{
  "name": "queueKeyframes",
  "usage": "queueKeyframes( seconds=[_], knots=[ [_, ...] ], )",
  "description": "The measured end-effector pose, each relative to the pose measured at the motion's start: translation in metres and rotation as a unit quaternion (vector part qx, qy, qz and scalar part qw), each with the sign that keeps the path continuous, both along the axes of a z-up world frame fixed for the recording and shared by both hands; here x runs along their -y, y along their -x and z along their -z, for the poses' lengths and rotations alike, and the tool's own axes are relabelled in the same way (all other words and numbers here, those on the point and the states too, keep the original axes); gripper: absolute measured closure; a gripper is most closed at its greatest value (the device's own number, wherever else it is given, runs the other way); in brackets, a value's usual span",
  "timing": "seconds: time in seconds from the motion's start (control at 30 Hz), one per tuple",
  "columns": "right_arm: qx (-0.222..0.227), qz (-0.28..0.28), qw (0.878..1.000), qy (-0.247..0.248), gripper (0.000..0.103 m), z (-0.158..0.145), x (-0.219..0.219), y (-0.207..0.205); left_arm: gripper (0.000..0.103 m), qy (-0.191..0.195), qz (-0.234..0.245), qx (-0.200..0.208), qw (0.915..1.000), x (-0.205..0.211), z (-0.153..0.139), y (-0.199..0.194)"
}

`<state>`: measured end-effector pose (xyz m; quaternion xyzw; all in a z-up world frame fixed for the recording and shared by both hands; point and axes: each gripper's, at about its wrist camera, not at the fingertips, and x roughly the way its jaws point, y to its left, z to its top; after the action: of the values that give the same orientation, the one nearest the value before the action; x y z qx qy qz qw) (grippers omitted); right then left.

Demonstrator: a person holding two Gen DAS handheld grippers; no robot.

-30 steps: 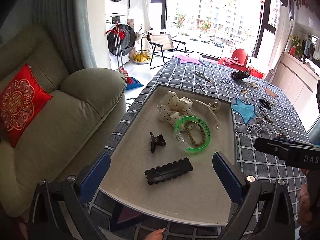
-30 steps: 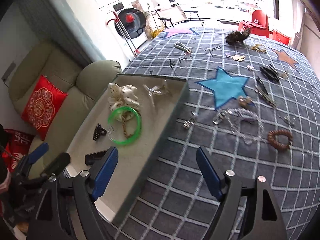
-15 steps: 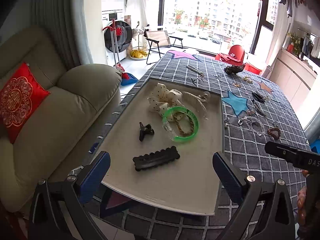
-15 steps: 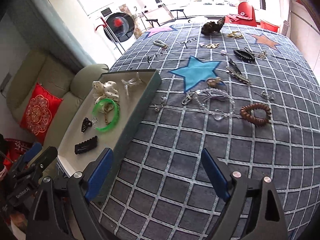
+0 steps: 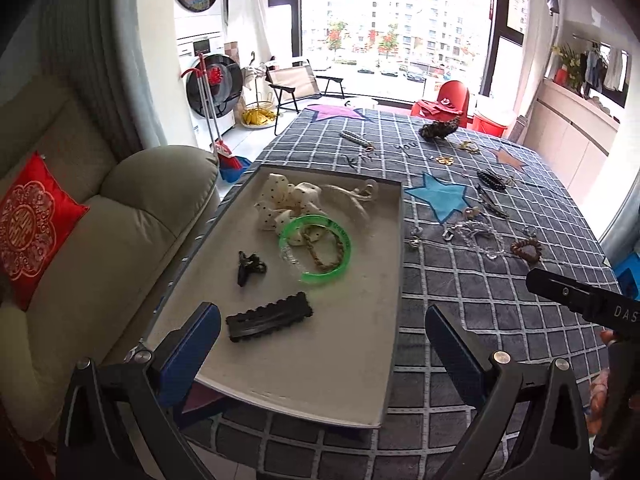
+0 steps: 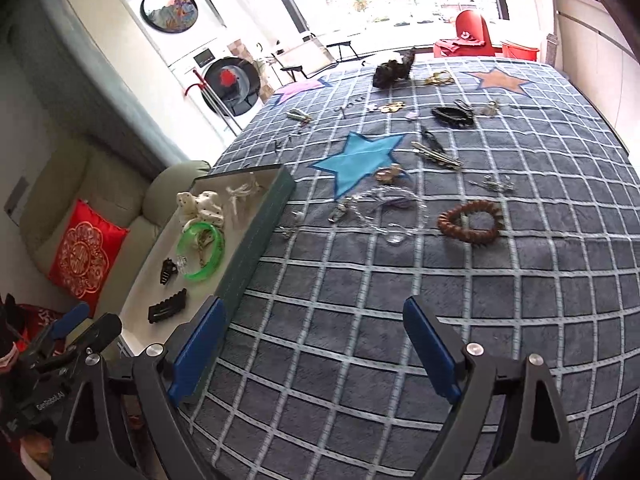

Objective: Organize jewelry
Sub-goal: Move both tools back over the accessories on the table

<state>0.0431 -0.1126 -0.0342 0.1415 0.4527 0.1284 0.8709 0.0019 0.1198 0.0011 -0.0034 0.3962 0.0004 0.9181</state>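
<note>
While the right gripper (image 6: 312, 348) hangs spread and empty, the brown beaded bracelet (image 6: 470, 222) lies right of the tray (image 6: 256, 232) on the cloth; light, stiff-beaded, probably rolling, best pinched across its ring.

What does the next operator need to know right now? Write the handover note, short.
Left gripper: open, empty, hovering over the near end of the tray.
Right gripper: open, empty, above bare cloth near the tray's corner.
In the tray: black hair clip, small black claw clip, green bangle ringing a gold chain, polka-dot bow, clear clip.
Still on the checked cloth: brown bead bracelet, clear bead strand, black claw clip, metal hair pins, gold pieces and a dark scrunchie at the far end.
Left: move the loose pieces into the tray; the bracelet looks the easiest reach for the right gripper.
</note>
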Motion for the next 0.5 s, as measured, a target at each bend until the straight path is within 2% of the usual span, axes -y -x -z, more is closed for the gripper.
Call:
queueKeyframes(
  seconds=[0.23,0.5],
  knots=[
    [-0.027,0.022,0.999,0.034,0.011,0.007,0.035,0.005,0.000,0.000,0.037,-0.004,0.9993,0.034,0.001,-0.007],
    [-0.057,0.059,0.996,0.030,0.011,0.018,0.079,0.013,0.000,0.010,0.074,-0.024,0.9969,0.075,0.011,-0.022]
  ],
)
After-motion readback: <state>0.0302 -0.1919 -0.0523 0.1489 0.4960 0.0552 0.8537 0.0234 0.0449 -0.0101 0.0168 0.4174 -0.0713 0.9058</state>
